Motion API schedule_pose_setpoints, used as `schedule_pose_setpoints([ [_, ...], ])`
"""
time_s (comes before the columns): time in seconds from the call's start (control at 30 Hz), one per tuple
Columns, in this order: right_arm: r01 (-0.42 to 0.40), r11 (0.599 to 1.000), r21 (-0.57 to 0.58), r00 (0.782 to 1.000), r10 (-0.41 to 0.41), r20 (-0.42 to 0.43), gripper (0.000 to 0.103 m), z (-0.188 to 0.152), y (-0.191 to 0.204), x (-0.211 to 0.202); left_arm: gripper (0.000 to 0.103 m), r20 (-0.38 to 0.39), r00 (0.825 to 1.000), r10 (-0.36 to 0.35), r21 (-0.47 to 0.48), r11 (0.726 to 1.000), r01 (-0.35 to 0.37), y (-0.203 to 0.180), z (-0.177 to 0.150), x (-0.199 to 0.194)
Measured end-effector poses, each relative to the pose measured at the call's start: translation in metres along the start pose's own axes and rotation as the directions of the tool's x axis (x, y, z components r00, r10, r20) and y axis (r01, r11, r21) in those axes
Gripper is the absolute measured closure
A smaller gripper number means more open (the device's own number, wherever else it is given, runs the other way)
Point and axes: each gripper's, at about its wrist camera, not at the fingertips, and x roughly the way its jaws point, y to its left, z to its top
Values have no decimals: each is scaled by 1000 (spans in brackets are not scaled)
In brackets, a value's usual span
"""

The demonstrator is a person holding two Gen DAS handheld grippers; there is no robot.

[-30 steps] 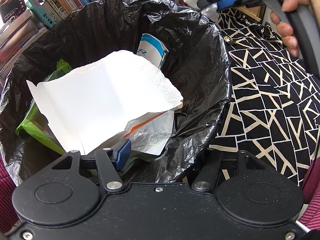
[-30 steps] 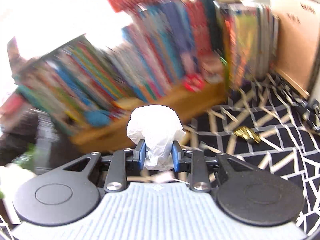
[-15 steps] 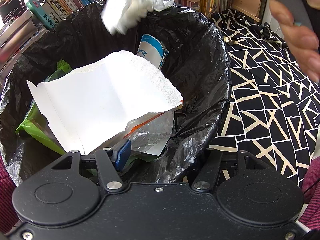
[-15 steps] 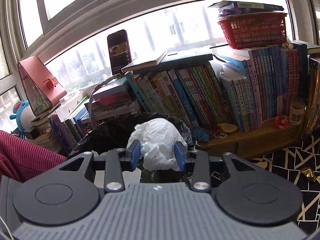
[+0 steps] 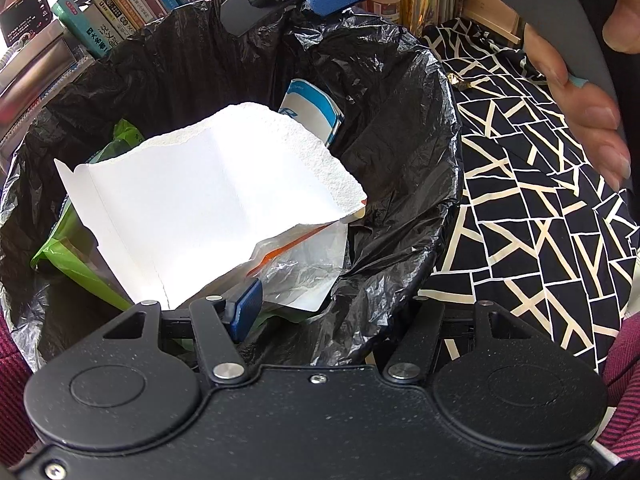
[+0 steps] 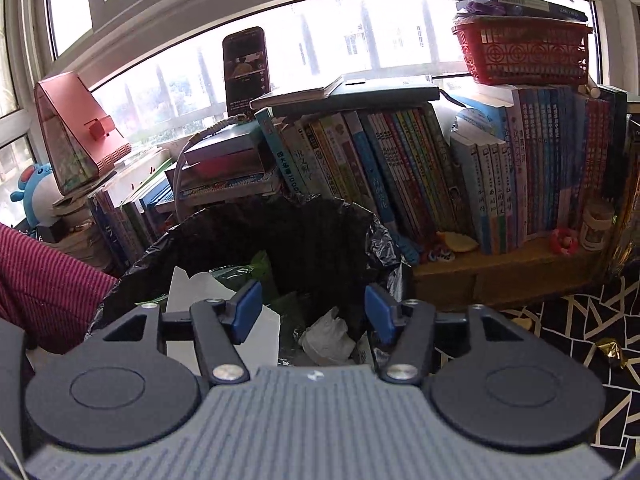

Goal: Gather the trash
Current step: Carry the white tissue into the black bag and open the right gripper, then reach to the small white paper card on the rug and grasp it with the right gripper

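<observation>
A bin lined with a black bag (image 5: 400,120) holds a big white paper sheet (image 5: 208,200), a blue-and-white packet (image 5: 312,108), a green bag (image 5: 72,256) and clear plastic (image 5: 304,276). My left gripper (image 5: 320,320) is shut on the bin's near rim, one blue pad inside and the other finger hidden behind the bag. My right gripper (image 6: 314,310) hangs over the bin's far side, also seen from below as the right gripper (image 5: 288,4). Its jaws are opening with nothing between them. The crumpled white tissue (image 6: 328,336) lies inside the bin below it.
A low wooden shelf packed with books (image 6: 440,184) stands right behind the bin under a window. A black-and-cream patterned mat (image 5: 540,240) covers the floor to the right, with a gold wrapper (image 6: 610,350) on it. A person's hand (image 5: 580,120) holds the right gripper.
The right gripper swung from the floor side to over the bin, then opened. The tissue it held dropped into the bin. The left gripper stayed on the rim.
</observation>
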Motion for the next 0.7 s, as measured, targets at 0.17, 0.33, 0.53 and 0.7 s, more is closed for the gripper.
schedule_pose_setpoints([
  [0.17,14,1000,6,1000,-14,21,30,2,-3,-4,44,0,1000,0,0,1000,0,0,0,0],
  [0.33,39,999,22,998,-40,50,30,5,-7,-7,44,0,1000,0,0,1000,0,0,0,0],
  [0.53,91,995,43,986,-96,134,25,12,-16,-21,44,0,1000,0,1,1000,0,1,0,0],
  [0.7,218,969,116,952,-238,194,17,12,-43,-26,44,0,1000,0,0,1000,0,0,0,0],
])
